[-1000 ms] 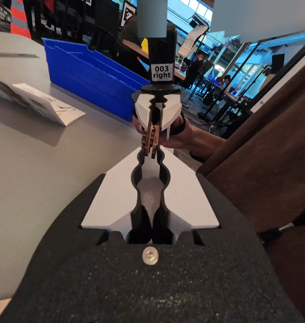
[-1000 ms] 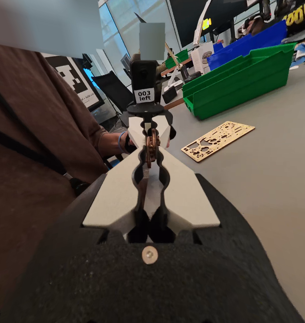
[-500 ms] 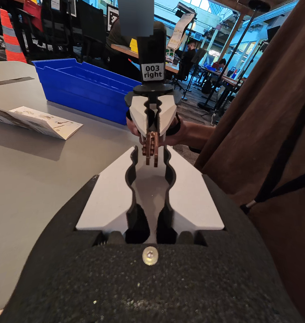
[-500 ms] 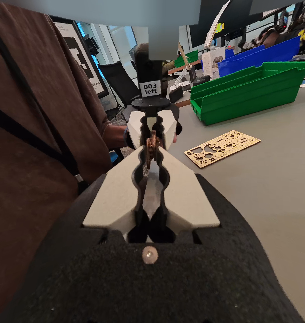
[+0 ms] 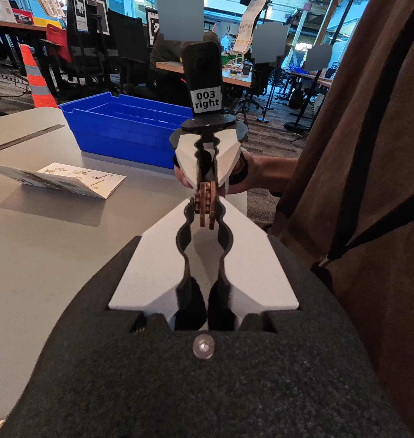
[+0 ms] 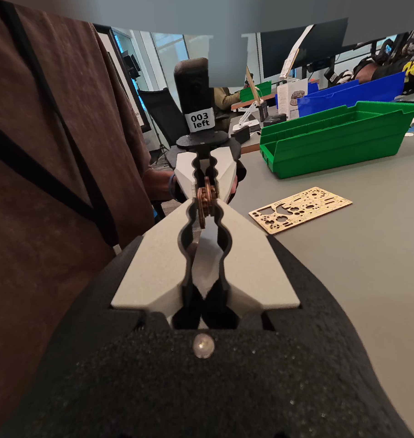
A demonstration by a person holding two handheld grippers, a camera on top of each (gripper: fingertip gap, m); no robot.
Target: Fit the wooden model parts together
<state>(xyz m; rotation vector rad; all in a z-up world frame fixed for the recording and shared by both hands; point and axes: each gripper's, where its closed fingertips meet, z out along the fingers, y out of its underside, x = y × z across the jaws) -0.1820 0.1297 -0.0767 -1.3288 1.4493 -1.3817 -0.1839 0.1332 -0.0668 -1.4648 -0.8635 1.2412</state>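
- The right gripper (image 6: 204,203) has its fingers drawn in on a small wooden assembly (image 6: 205,202), a cluster of thin brown gear-like discs standing on edge between the tips.
- In the left wrist view the same right gripper (image 5: 207,187) faces the camera, tips pointing down at it, with the wooden assembly (image 5: 205,205) hanging from its closed tips.
- The left gripper (image 5: 204,206) has its tips either side of the lower part of that assembly; its left pad seems to touch the discs, yet a gap shows along the rest of the fingers, so I cannot tell whether it is pinching or merely framing it.
- From the right wrist view the left gripper (image 6: 206,187) meets the other tip to tip, the piece sitting between both pairs above the near edge of the tabletop (image 6: 343,260).
- A hand (image 5: 253,173) holds the right gripper from behind; a brown garment fills the side of each view.
- A flat wooden parts sheet (image 6: 301,212) with cut-out holes lies on the tabletop to the right, well apart from the grippers.
- Beyond it a green bin (image 6: 338,144) stands toward the far edge.
- In the left wrist view a folded instruction leaflet (image 5: 66,179) lies on the tabletop, and a blue bin (image 5: 120,128) stands behind it near the far edge.
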